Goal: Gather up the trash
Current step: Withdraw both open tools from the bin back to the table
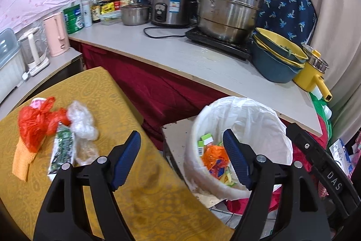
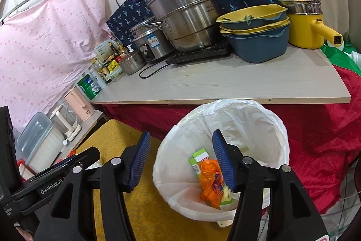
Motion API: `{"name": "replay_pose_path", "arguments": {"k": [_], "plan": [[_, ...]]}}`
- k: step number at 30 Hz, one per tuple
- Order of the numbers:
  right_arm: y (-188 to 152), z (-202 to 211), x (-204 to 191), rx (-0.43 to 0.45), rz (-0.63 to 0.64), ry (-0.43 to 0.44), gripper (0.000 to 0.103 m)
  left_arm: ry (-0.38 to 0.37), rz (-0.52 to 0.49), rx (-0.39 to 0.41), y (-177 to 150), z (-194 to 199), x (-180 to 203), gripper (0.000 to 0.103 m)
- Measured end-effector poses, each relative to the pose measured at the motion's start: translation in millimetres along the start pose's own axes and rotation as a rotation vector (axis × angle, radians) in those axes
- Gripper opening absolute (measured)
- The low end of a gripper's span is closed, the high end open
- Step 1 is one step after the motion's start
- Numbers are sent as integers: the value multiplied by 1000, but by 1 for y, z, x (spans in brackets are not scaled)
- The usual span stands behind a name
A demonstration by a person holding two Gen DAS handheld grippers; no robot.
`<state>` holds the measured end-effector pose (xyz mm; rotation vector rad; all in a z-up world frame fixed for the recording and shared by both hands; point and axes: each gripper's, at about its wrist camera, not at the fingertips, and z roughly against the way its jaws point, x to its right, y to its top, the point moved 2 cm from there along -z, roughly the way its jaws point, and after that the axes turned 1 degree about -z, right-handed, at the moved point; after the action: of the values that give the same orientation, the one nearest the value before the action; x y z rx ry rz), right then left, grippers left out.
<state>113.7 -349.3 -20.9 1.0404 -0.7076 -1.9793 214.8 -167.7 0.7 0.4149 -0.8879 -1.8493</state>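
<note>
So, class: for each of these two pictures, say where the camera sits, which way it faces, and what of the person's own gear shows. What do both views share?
Left wrist: sits on the left gripper, looking forward and down over the yellow table with its trash pile; its open fingers show.
Right wrist: sits on the right gripper, looking down into the bin; its open fingers and the left gripper's body show.
Shared: bin, steamer pot, grey counter.

Even, bright indoor light is seen in both views, with soft glare caught on the steel steamer pot. Straight edges are bowed by the fisheye and the corners are blacked out. Slight blur is noticed on the red bag.
</note>
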Motion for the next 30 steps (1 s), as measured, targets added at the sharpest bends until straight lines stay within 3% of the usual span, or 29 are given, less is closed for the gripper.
{"name": "replay_pose_path", "arguments": {"k": [4, 8, 30], "plan": [[-4, 4, -22, 3, 25, 22, 61, 32, 15, 13, -3, 13, -22, 72], [-10, 5, -47, -7, 58, 48, 61, 56, 35, 29, -7, 26, -43, 80], [-60, -1, -178, -87, 224, 165, 64, 207, 178, 76, -37, 91, -176, 82]]}}
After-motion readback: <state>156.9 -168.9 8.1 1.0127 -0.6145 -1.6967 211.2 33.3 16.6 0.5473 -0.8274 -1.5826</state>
